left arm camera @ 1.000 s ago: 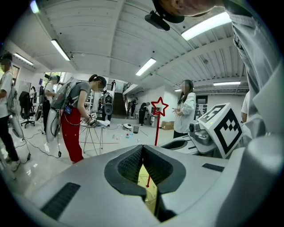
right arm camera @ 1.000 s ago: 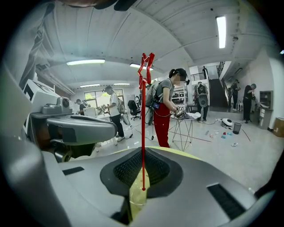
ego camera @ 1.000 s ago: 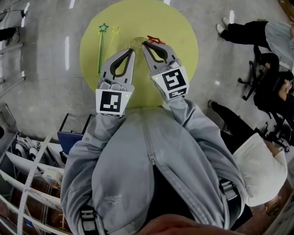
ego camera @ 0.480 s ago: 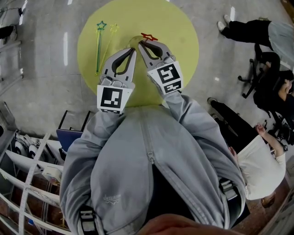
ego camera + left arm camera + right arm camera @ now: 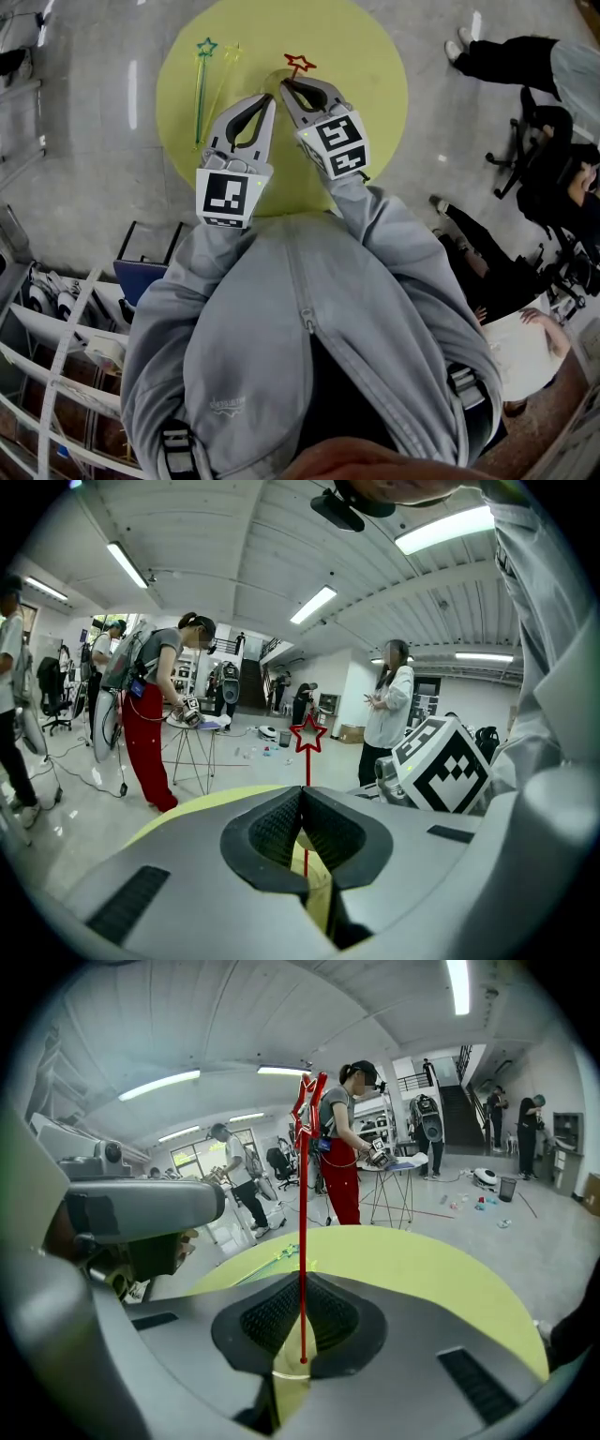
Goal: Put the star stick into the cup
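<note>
Yellow-green table [image 5: 375,112], grey floor [image 5: 469,159]; right tongs [image 5: 285,85] grip star stick [image 5: 300,64].

I've got a round yellow-green table [image 5: 375,112] on grey floor [image 5: 94,141]. Head view, right side: a person in dark trousers [image 5: 497,64], a black office chair [image 5: 536,155] just below, and another person in a white top [image 5: 525,349] near the bottom edge. There's a white rack [image 5: 56,356] bottom left. Left gripper view, bkgd: a person in red trousers [image 5: 150,733] bent over a tripod stand [image 5: 192,752], w/ someone in a white top [image 5: 389,705] standing further off. Right gripper view: stairs [image 5: 469,1091] at rear.
</note>
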A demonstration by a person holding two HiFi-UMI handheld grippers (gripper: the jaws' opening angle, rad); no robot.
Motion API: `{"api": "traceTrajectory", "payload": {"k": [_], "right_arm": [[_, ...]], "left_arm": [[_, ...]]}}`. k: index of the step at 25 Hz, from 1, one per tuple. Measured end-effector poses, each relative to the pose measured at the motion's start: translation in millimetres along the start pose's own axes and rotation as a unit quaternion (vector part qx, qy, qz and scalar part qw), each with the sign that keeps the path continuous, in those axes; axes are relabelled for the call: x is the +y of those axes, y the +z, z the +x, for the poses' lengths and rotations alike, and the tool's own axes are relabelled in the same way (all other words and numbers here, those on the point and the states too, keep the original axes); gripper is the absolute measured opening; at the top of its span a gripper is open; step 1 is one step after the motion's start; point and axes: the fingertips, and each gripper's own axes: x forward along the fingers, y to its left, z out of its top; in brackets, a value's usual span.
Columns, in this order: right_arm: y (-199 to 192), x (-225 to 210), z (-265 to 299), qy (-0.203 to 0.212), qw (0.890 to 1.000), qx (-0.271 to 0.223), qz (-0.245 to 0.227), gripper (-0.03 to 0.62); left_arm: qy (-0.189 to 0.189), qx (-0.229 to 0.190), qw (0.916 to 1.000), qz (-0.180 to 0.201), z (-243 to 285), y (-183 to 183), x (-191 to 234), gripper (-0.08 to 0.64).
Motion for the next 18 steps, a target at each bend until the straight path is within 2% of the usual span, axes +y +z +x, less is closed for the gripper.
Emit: {"api": "traceTrajectory", "payload": {"k": [9,18], "right_arm": [[-12.9,0.1,2.9,0.000,0.999,0.028,0.016,0.037],[-18.7,-3.2,-1.5,-0.024,0.999,0.039,0.015,0.038]], "left_arm": [[0.001,0.000,1.0000,0.001,-5.8,-0.6,-2.7,0.017],[0.000,-0.003,1.0000,0.002,-9.7,-0.7,-5.2,0.017]]}}
